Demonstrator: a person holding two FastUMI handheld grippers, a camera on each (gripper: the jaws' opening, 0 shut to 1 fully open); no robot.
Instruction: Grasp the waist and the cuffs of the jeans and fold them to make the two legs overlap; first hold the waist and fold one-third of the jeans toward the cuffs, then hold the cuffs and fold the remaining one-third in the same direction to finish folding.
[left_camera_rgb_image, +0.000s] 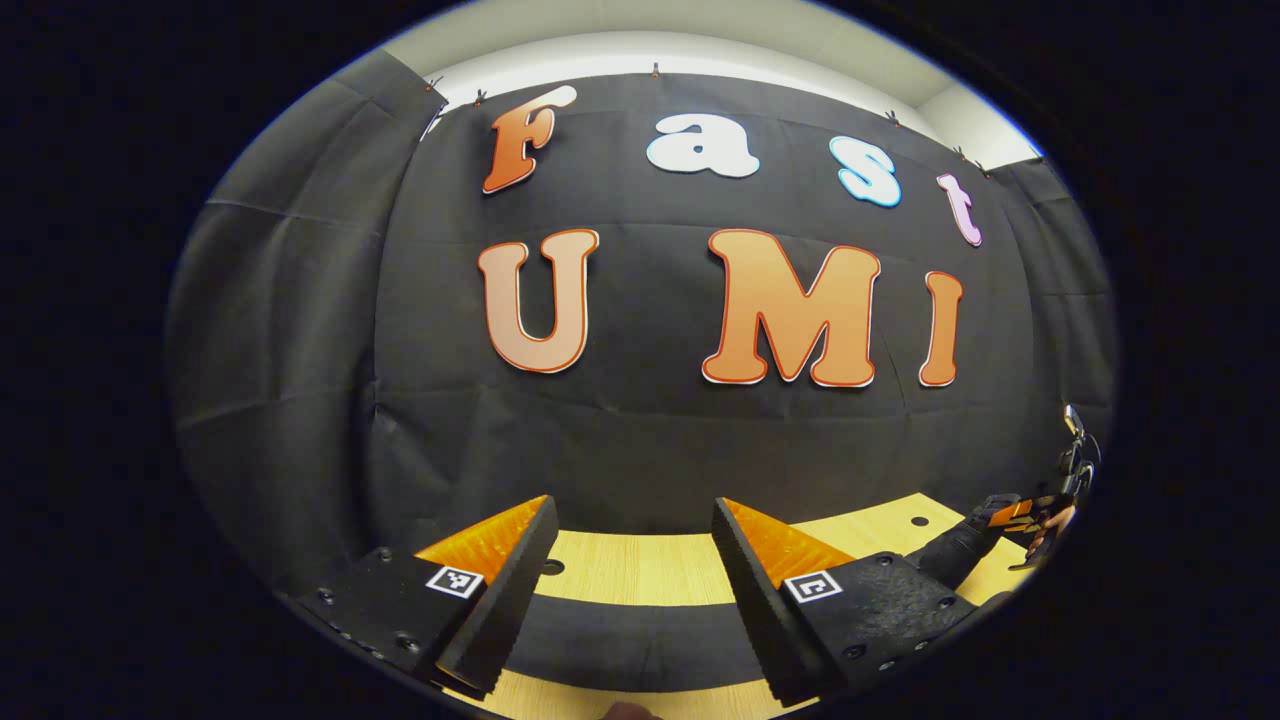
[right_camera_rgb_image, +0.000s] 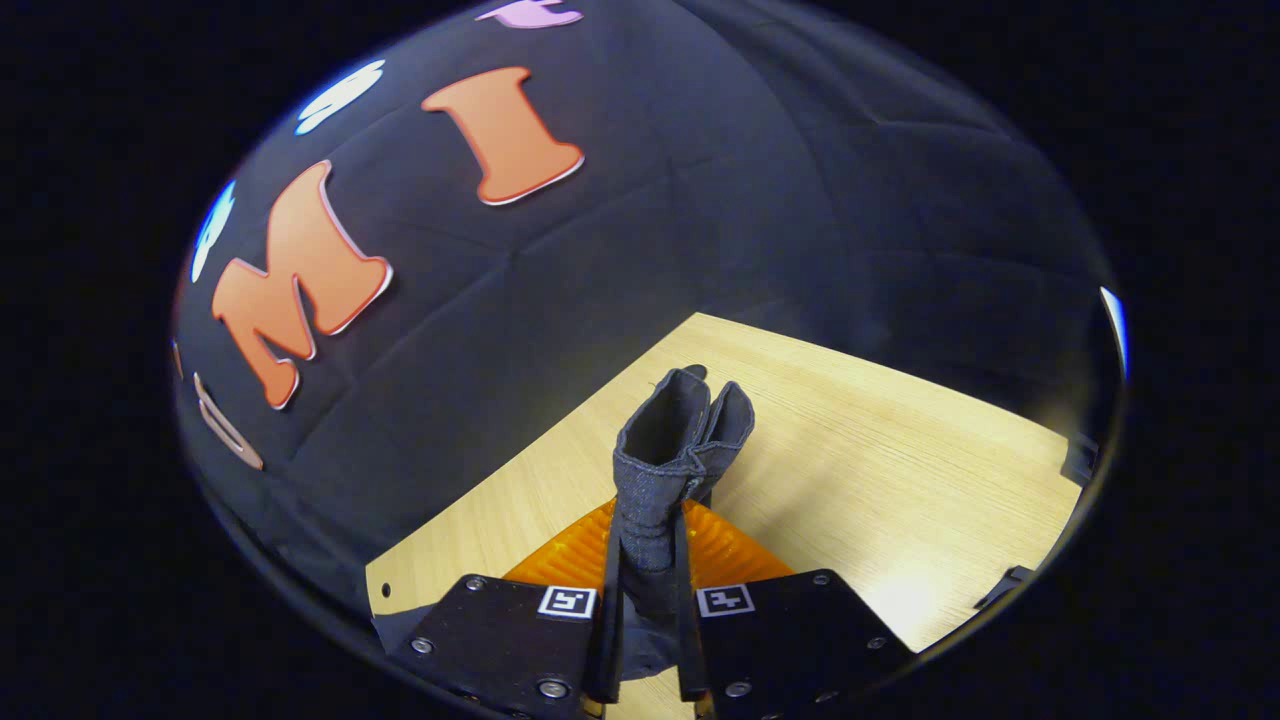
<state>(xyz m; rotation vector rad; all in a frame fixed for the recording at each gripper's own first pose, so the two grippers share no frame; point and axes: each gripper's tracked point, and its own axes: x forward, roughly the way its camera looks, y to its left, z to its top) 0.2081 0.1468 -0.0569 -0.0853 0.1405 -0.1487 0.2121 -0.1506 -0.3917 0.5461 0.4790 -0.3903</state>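
Denim of the jeans (right_camera_rgb_image: 665, 470) stands pinched in the right tongs (right_camera_rgb_image: 647, 570) above the counter (right_camera_rgb_image: 860, 470), so with the left tongs (left_camera_rgb_image: 635, 570) wide and holding nothing, 1 grip could let the fabric slip.

1. Left gripper (left_camera_rgb_image: 634, 545): fingers standing apart, nothing lying in the gap between them; bare wooden table (left_camera_rgb_image: 640, 565) showing through the gap.
2. Black cloth wall (left_camera_rgb_image: 640, 440): rising just behind the table's far edge, closing off passage ahead of the left gripper.
3. Dark fabric (left_camera_rgb_image: 640, 635): lying across the table below the left fingers.
4. Other gripper (left_camera_rgb_image: 1010, 515): sitting far off at the right edge of the left gripper view.
5. Right gripper (right_camera_rgb_image: 648, 570): gap being taken up by a bunch of jeans (right_camera_rgb_image: 670, 450) sticking forward.
6. Table (right_camera_rgb_image: 880, 470) right of the jeans: lying open.
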